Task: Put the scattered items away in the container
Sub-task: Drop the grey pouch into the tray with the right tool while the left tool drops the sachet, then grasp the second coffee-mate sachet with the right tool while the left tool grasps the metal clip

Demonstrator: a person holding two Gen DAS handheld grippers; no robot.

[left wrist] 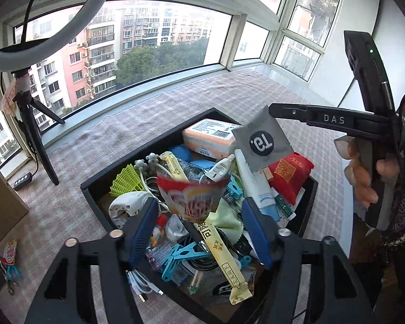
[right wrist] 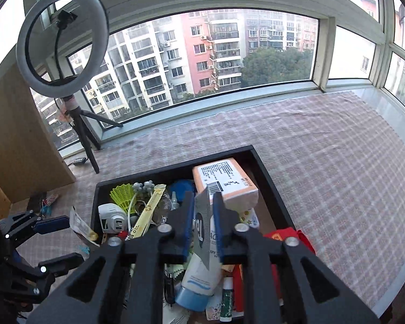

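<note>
A black tray (left wrist: 94,189) full of small items sits on the checked cloth; it also shows in the right wrist view (right wrist: 267,172). My left gripper (left wrist: 199,210) is open above the tray. A red and white snack packet (left wrist: 194,197) hangs loose between its blue pads, in mid-air. My right gripper (right wrist: 203,210) is nearly shut, with a thin grey sachet (right wrist: 202,229) edge-on between its pads. In the left wrist view the right gripper (left wrist: 272,108) holds that grey sachet (left wrist: 262,140) over the tray's right side.
A ring light on a tripod (right wrist: 62,43) stands at the window on the left, with a wooden panel (right wrist: 19,140) beside it. A small packet and blue clip (left wrist: 9,259) lie on the cloth left of the tray. The checked cloth (right wrist: 337,162) stretches right.
</note>
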